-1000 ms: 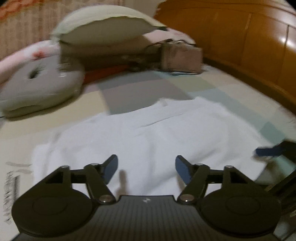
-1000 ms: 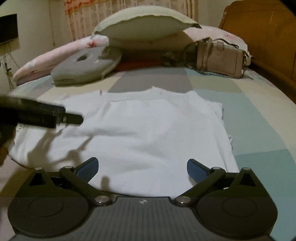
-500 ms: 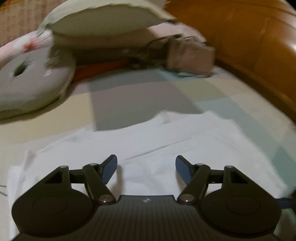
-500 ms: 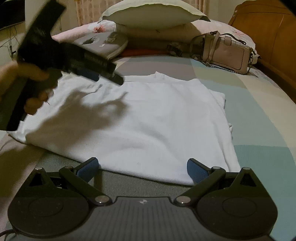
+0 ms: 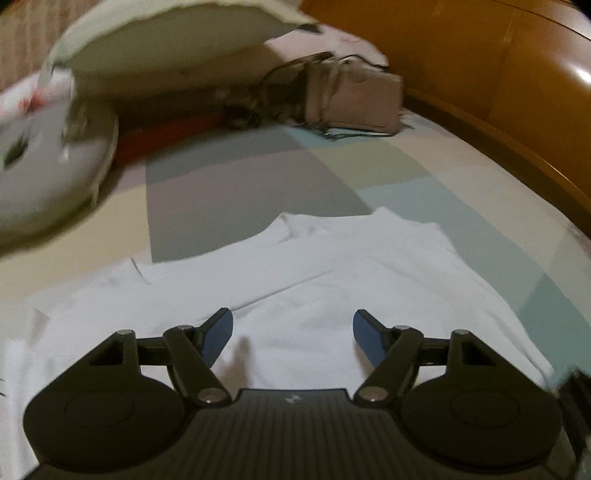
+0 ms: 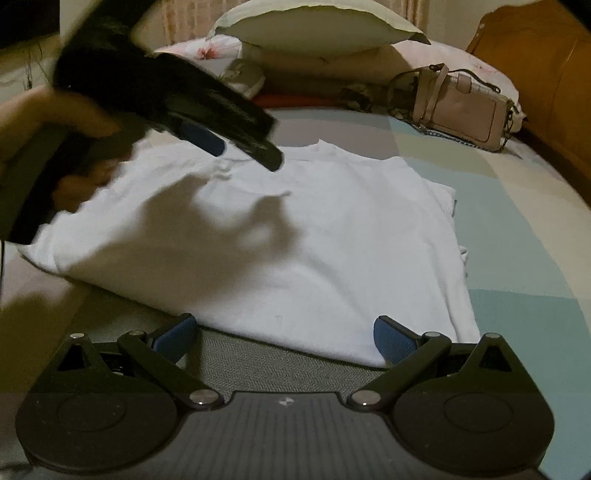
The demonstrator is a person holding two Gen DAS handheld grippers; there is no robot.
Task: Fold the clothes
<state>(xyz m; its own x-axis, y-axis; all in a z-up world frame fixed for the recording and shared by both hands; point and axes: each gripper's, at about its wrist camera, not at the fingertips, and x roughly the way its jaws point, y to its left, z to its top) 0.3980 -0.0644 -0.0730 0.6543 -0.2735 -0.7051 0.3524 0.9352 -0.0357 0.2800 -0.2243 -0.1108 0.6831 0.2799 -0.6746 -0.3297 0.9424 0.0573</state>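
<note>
1. On far left of right wrist view: hand (image 6: 48,122) wrapped round handle of left gripper (image 6: 240,147), held above left half of shirt (image 6: 295,240), throwing shadow on cloth.
2. From its own camera: left gripper (image 5: 291,332) spread wide, blue pads (image 5: 218,334) apart, nothing between them, only shirt (image 5: 314,288) below. Contact with cloth: cannot tell.
3. Centre: white shirt flat on patchwork bedspread (image 6: 517,229), neckline pointing away toward pillow (image 6: 317,26), right edge doubled over in layers.
4. Near edge of shirt just ahead of right gripper (image 6: 284,332), also wide open, empty, blue pads (image 6: 391,341) either side of hem, grey cloth under them.
5. Back left in left wrist view: grey round cushion (image 5: 48,177), blurred.
6. Back right: beige handbag (image 6: 465,110) with chain strap, just beside wooden bed frame (image 6: 535,74).
</note>
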